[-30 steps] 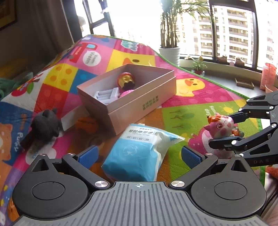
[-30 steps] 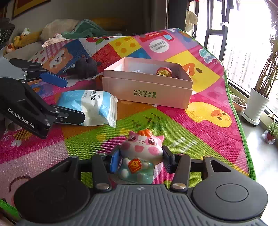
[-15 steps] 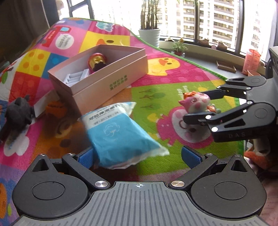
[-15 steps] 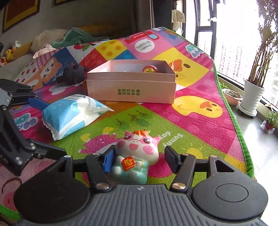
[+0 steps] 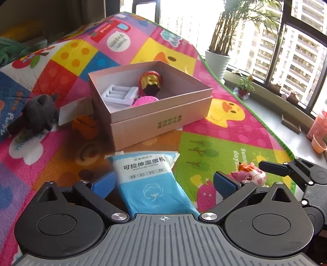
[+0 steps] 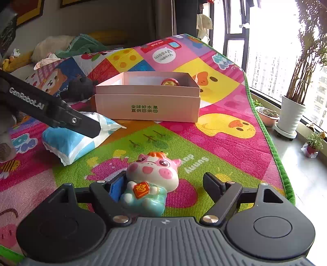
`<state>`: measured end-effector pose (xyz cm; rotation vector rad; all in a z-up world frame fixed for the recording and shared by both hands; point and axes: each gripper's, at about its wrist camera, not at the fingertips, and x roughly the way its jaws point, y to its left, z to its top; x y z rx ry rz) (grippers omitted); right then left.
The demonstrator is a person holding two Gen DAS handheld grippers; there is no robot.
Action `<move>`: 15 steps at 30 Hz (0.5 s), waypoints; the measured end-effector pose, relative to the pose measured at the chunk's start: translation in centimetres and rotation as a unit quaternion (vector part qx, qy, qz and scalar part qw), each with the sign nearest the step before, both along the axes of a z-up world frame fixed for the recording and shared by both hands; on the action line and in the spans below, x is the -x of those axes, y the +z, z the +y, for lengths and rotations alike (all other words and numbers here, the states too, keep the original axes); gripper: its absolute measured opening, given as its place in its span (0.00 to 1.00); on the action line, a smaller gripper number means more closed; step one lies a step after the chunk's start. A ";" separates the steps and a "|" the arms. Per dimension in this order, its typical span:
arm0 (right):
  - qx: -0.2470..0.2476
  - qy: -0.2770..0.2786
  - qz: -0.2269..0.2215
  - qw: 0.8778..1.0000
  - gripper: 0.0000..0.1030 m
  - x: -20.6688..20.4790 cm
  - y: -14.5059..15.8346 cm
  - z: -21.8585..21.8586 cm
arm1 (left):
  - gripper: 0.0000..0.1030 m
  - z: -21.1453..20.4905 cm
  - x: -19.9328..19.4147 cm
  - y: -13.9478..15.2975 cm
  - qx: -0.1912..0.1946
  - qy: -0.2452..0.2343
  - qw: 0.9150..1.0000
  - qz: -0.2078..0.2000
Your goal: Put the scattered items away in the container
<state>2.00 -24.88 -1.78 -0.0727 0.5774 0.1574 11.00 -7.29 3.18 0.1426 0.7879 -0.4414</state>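
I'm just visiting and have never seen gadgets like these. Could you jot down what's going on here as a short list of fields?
Setting: colourful play mat
Container: pink box, open, already holding a few small items
Left gripper: open around the blue wipes pack, pads not pressing it
Right gripper: jaws opening, pig figurine between them, one side clear
Still outside the box: dark plush toy, orange toy

Daylight pours in from the windows [image 5: 296, 51], blown out to white glare in both views. The play mat [image 6: 214, 133] is bright and saturated; the back wall [image 6: 122, 18] stays dim. Soft shadows fall beside the box [image 5: 159, 122]. Fisheye bending curves the edges, and focus is sharp overall.
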 end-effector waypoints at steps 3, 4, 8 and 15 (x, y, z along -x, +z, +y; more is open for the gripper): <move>-0.001 -0.002 0.000 1.000 0.82 0.1 0.0 -0.1 | 1.00 -0.4 -0.3 -1.4 -0.048 0.001 0.999 -0.010; -0.003 -0.002 0.000 1.000 0.82 0.1 -0.1 -0.2 | 1.00 -0.3 -0.4 -1.8 -0.058 0.002 0.998 -0.013; -0.005 -0.005 -0.001 1.000 0.84 0.1 -0.1 -0.2 | 1.00 0.8 -0.9 -2.5 -0.044 0.006 0.999 -0.007; -0.001 0.003 0.002 1.000 0.84 0.1 0.2 -0.1 | 0.98 0.8 -1.2 -3.0 -0.026 0.005 1.000 -0.016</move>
